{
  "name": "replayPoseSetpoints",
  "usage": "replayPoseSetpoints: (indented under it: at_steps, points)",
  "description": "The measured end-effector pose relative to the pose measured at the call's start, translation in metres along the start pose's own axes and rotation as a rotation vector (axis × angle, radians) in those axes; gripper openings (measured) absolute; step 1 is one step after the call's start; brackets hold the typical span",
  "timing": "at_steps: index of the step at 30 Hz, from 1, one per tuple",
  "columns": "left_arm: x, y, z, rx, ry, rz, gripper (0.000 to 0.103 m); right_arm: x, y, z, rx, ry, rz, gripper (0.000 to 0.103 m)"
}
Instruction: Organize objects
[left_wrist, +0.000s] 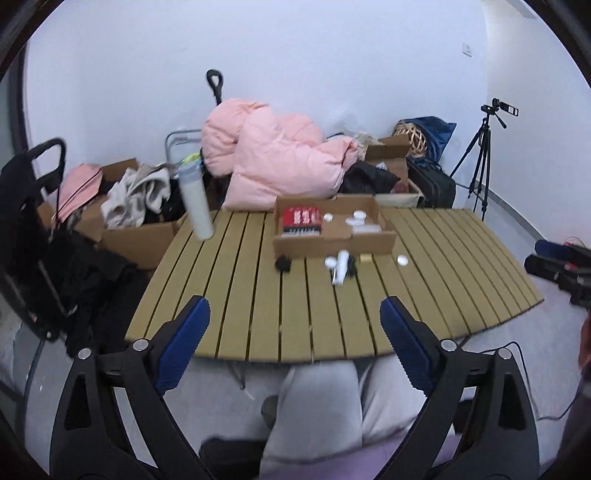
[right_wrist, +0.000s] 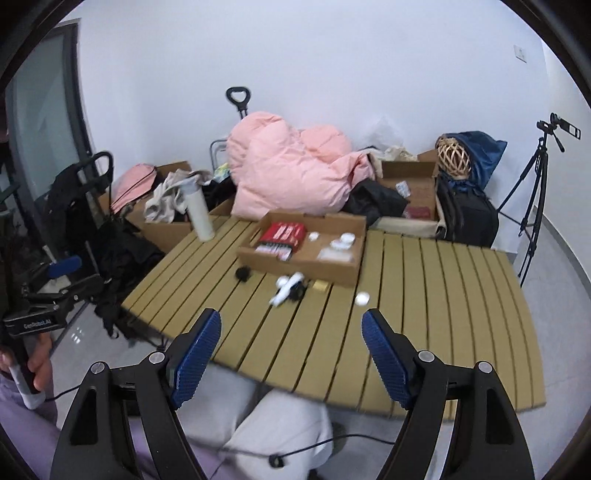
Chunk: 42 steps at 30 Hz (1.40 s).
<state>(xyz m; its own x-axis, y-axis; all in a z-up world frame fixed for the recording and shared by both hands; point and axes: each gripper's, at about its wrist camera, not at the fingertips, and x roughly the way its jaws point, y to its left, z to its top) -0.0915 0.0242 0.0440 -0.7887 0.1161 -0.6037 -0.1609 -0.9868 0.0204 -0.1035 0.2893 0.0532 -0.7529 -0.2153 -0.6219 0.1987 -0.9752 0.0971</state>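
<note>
Before the shallow brown cardboard tray (right_wrist: 295, 266) on the slatted olive-yellow table (left_wrist: 258, 325), we see bare slats running to the near edge, open room. Our left gripper (left_wrist: 294, 325) and right gripper (right_wrist: 291, 341) hang over that edge, jaws spread, nothing between them. Just in front of the tray lie a white tube (right_wrist: 286, 290), a black fuzzy ball (right_wrist: 242, 274), a small gold block (right_wrist: 319, 285) and a round white cap (right_wrist: 362, 298). Left of the tray a tall white bottle (left_wrist: 195, 201) stands at the table's far edge; behind the tray a pink puffy quilt (left_wrist: 273, 158) crowds the floor.
</note>
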Motion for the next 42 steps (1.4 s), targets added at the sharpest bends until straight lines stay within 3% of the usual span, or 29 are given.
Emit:
replayPoseSetpoints:
  at_steps: [5, 9, 21, 28, 30, 33, 35, 38, 42]
  points:
    - [-0.006, -0.007, -0.032, 0.007, 0.061, -0.015, 0.098, -0.006, 0.030, -0.059, 0.039, 0.016, 0.055, 0.082]
    - [0.002, -0.015, -0.039, 0.020, 0.115, -0.038, 0.098, 0.005, 0.040, -0.080, 0.076, 0.060, 0.057, 0.083]
    - [0.011, -0.014, -0.051, 0.009, 0.140, -0.020, 0.099, 0.018, 0.038, -0.092, 0.088, 0.098, 0.032, 0.083]
    - [0.040, -0.008, -0.057, 0.004, 0.176, -0.058, 0.103, 0.031, 0.021, -0.095, 0.139, 0.079, 0.039, 0.083]
    - [0.053, -0.004, -0.056, 0.007, 0.143, -0.076, 0.103, 0.034, 0.018, -0.093, 0.123, 0.051, 0.021, 0.083]
    - [0.088, 0.005, -0.053, 0.042, 0.033, -0.051, 0.103, 0.054, 0.013, -0.084, 0.089, 0.007, -0.060, 0.083]
    - [0.120, 0.014, -0.050, 0.053, 0.007, -0.027, 0.103, 0.082, 0.006, -0.074, 0.086, 0.033, -0.018, 0.083]
    - [0.174, 0.032, -0.040, 0.006, 0.048, -0.074, 0.103, 0.129, -0.004, -0.058, 0.107, 0.066, 0.125, 0.083]
    - [0.247, 0.037, -0.021, 0.045, 0.159, -0.114, 0.101, 0.204, -0.017, -0.035, 0.141, 0.128, 0.153, 0.070]
